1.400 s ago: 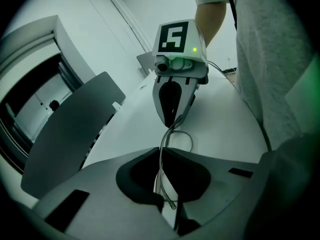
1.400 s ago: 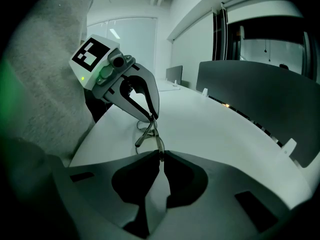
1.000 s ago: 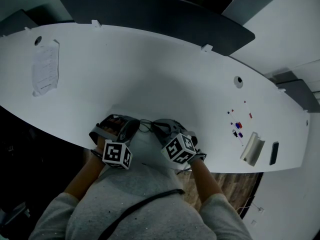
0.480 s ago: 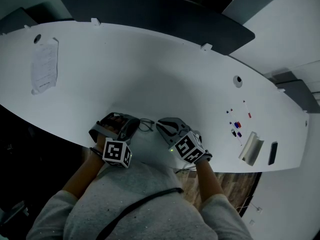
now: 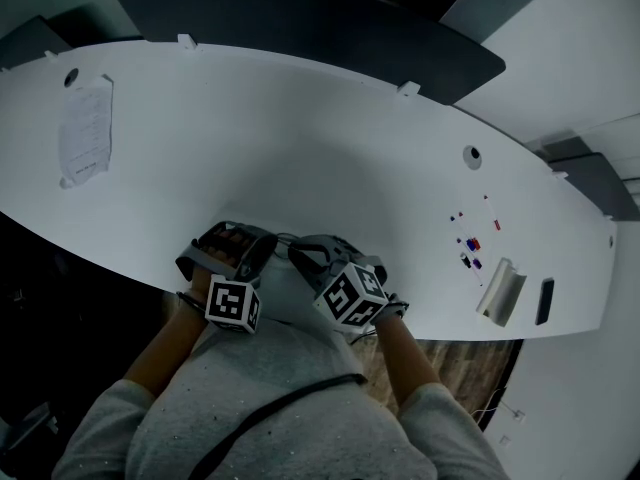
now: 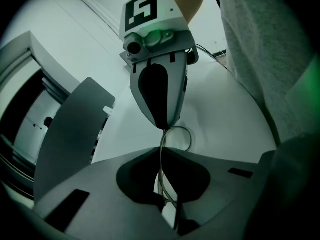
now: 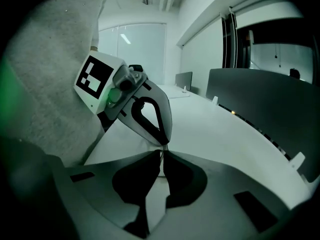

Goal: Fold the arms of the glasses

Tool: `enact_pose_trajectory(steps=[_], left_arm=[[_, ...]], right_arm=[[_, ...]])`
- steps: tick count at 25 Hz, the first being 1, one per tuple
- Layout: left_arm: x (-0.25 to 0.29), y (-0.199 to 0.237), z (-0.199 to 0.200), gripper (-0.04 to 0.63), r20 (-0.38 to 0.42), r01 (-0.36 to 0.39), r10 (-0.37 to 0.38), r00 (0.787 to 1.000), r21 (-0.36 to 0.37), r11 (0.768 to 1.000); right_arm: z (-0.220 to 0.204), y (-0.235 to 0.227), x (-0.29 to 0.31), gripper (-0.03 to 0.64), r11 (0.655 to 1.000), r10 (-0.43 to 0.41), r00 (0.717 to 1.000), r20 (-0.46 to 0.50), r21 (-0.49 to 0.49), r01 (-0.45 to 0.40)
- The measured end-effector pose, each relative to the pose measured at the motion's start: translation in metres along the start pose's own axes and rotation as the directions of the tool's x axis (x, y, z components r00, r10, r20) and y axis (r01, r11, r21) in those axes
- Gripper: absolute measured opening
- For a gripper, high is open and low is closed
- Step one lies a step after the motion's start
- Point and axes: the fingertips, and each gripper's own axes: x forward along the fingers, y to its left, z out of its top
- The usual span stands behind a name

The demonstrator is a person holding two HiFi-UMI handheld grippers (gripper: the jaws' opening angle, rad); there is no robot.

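Thin wire-framed glasses [image 6: 191, 139] hang between my two grippers just above the near edge of the white table [image 5: 300, 138]. In the left gripper view, the left gripper [image 6: 162, 150] is shut on the frame's wire, and one round lens rim shows beyond its tips. The right gripper [image 6: 165, 126] meets it tip to tip from the other side. In the right gripper view, the right gripper [image 7: 161, 152] has its jaws closing on a thin wire arm, and the left gripper [image 7: 164, 141] sits right behind. In the head view, the left gripper [image 5: 266, 252] and the right gripper [image 5: 298, 250] almost touch, hiding most of the glasses.
A sheet of paper [image 5: 85, 133] lies at the table's far left. Small coloured items [image 5: 470, 248], a white holder [image 5: 500, 293] and a dark flat device [image 5: 543, 303] sit at the right. A dark divider panel [image 5: 300, 28] runs along the far edge. The person's grey-sleeved body is just behind the grippers.
The right gripper swung slightly right, then came back left, ending closer to the left gripper. The left gripper stayed where it was.
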Motion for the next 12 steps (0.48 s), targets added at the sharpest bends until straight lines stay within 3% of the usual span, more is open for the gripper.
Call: enact_pose_trajectory(steps=[4,8,12], left_arm=[[-0.003,0.001,0.000,0.024,0.091,0.006,0.005,0.996,-0.116,0.993],[-0.009,0.009,-0.005,0.121,0.183,0.050,-0.001,0.983,-0.262,0.964],[-0.014,0.008,-0.008,0.156,0.222,0.108,-0.040,0.974,-0.302,0.947]], right_arm=[[0.000,-0.002,-0.001,0.035,1.000,-0.008,1.000,0.001,0.008,0.008],[-0.001,-0.005,0.000,0.035,1.000,-0.019,1.000,-0.006,0.012,0.019],[-0.003,0.000,0.003,0.035,1.000,-0.007,1.000,-0.023,-0.014,0.006]])
